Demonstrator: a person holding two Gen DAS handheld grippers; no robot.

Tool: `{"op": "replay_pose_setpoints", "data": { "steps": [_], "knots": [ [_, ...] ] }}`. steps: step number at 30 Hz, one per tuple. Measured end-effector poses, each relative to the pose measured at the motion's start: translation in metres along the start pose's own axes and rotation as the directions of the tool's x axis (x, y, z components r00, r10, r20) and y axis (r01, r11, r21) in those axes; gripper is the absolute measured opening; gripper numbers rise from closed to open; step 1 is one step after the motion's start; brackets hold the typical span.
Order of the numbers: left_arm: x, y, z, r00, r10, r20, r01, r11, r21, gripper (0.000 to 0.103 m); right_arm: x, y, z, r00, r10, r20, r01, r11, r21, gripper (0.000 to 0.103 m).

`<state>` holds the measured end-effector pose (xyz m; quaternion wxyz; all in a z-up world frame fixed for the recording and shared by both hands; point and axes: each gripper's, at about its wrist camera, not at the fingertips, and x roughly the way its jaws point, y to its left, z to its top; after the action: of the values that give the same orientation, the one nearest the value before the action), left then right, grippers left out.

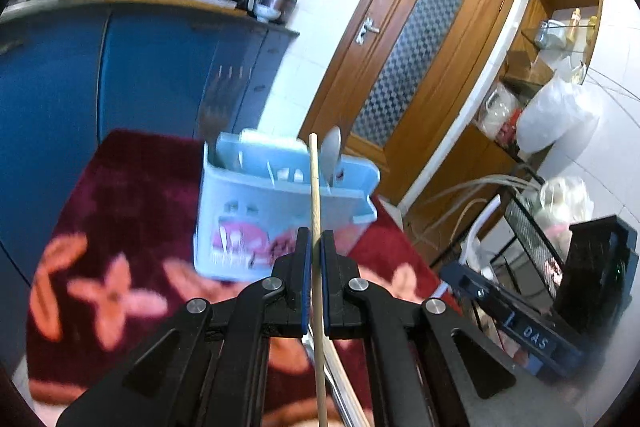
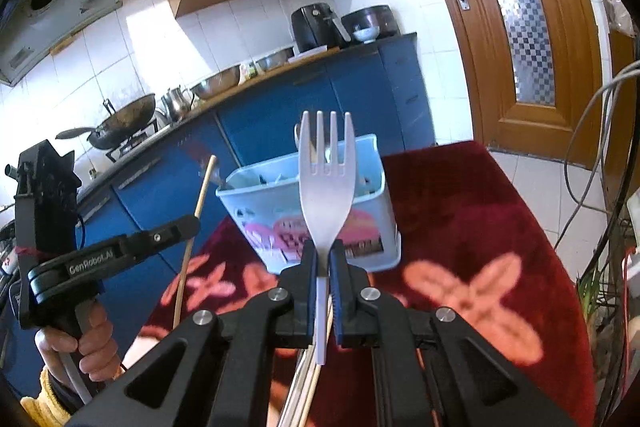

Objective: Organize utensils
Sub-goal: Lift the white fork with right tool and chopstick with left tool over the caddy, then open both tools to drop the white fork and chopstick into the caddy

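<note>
My left gripper [image 1: 316,243] is shut on a thin wooden chopstick [image 1: 314,187] that points up past the light blue utensil caddy [image 1: 256,227] on the red flowered cloth. A grey spoon [image 1: 333,151] stands in the caddy's right compartment. In the right wrist view my right gripper [image 2: 323,251] is shut on the neck of a white plastic fork [image 2: 325,187], tines up, in front of the caddy [image 2: 372,223]. The left gripper [image 2: 192,223] shows there at the left, held by a hand, with the chopstick [image 2: 200,203] in it.
The red cloth [image 2: 480,227] covers the table. Blue cabinets [image 2: 320,95] with a wok, bowls and an air fryer on top stand behind. A wooden door [image 1: 404,67] is at the right, with shelves, bags and a black crate [image 1: 592,267] beside it. Loose chopsticks [image 1: 340,367] lie below the grippers.
</note>
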<state>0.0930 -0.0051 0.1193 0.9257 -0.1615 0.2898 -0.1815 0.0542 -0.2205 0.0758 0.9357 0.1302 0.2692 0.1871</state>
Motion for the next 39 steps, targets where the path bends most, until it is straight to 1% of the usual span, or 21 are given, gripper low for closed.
{"op": "replay_pose_setpoints", "data": {
  "steps": [5, 8, 13, 16, 20, 24, 28, 32, 33, 35, 36, 38, 39],
  "knots": [
    [0.003, -0.006, 0.029, 0.996, 0.024, 0.083, -0.027, 0.999, 0.033, 0.002, 0.009, 0.000, 0.013, 1.000, -0.004, 0.021, 0.004, 1.000, -0.005, 0.008],
    [0.009, -0.010, 0.053, 0.994, 0.027, 0.110, -0.032, 0.999, 0.035, 0.002, 0.015, 0.001, 0.021, 1.000, 0.001, 0.028, -0.001, 1.000, -0.010, 0.008],
    [0.021, -0.013, 0.088, 0.979, 0.059, 0.197, -0.069, 0.996, 0.049, 0.002, 0.023, -0.001, 0.040, 0.999, 0.000, 0.054, 0.001, 1.000, -0.021, 0.008],
    [0.030, -0.014, 0.100, 0.964, 0.091, 0.251, -0.110, 0.992, 0.061, 0.002, 0.028, -0.005, 0.048, 0.998, -0.003, 0.068, 0.005, 1.000, -0.026, 0.008],
    [0.046, -0.015, 0.108, 0.932, 0.158, 0.325, -0.194, 0.977, 0.084, 0.002, 0.039, -0.009, 0.061, 0.996, -0.002, 0.086, 0.005, 1.000, -0.030, 0.008],
    [0.063, -0.013, 0.108, 0.901, 0.204, 0.383, -0.258, 0.961, 0.096, 0.002, 0.049, -0.013, 0.070, 0.994, 0.001, 0.107, 0.003, 0.999, -0.038, 0.008],
    [0.075, -0.009, 0.105, 0.880, 0.220, 0.421, -0.284, 0.954, 0.095, 0.002, 0.061, -0.013, 0.081, 0.988, -0.016, 0.153, 0.025, 0.998, -0.056, 0.008],
    [0.085, -0.005, 0.096, 0.855, 0.241, 0.460, -0.318, 0.943, 0.096, 0.002, 0.075, -0.013, 0.089, 0.980, -0.033, 0.197, 0.049, 0.996, -0.079, 0.008],
    [0.087, -0.006, 0.093, 0.838, 0.253, 0.484, -0.345, 0.932, 0.110, 0.002, 0.079, -0.012, 0.089, 0.979, -0.035, 0.203, 0.053, 0.995, -0.082, 0.008],
    [0.088, -0.011, 0.086, 0.816, 0.257, 0.517, -0.374, 0.917, 0.135, 0.002, 0.088, -0.014, 0.089, 0.978, -0.032, 0.207, 0.049, 0.995, -0.081, 0.008],
    [0.088, -0.011, 0.084, 0.809, 0.257, 0.529, -0.385, 0.911, 0.146, 0.002, 0.092, -0.015, 0.088, 0.978, -0.033, 0.204, 0.051, 0.995, -0.083, 0.008],
    [0.089, -0.014, 0.080, 0.800, 0.257, 0.543, -0.403, 0.900, 0.167, 0.002, 0.101, -0.016, 0.086, 0.980, -0.047, 0.194, 0.066, 0.993, -0.093, 0.008],
    [0.088, -0.015, 0.079, 0.798, 0.255, 0.547, -0.406, 0.897, 0.174, 0.002, 0.105, -0.016, 0.084, 0.982, -0.050, 0.185, 0.069, 0.993, -0.098, 0.008]
  ]
}}
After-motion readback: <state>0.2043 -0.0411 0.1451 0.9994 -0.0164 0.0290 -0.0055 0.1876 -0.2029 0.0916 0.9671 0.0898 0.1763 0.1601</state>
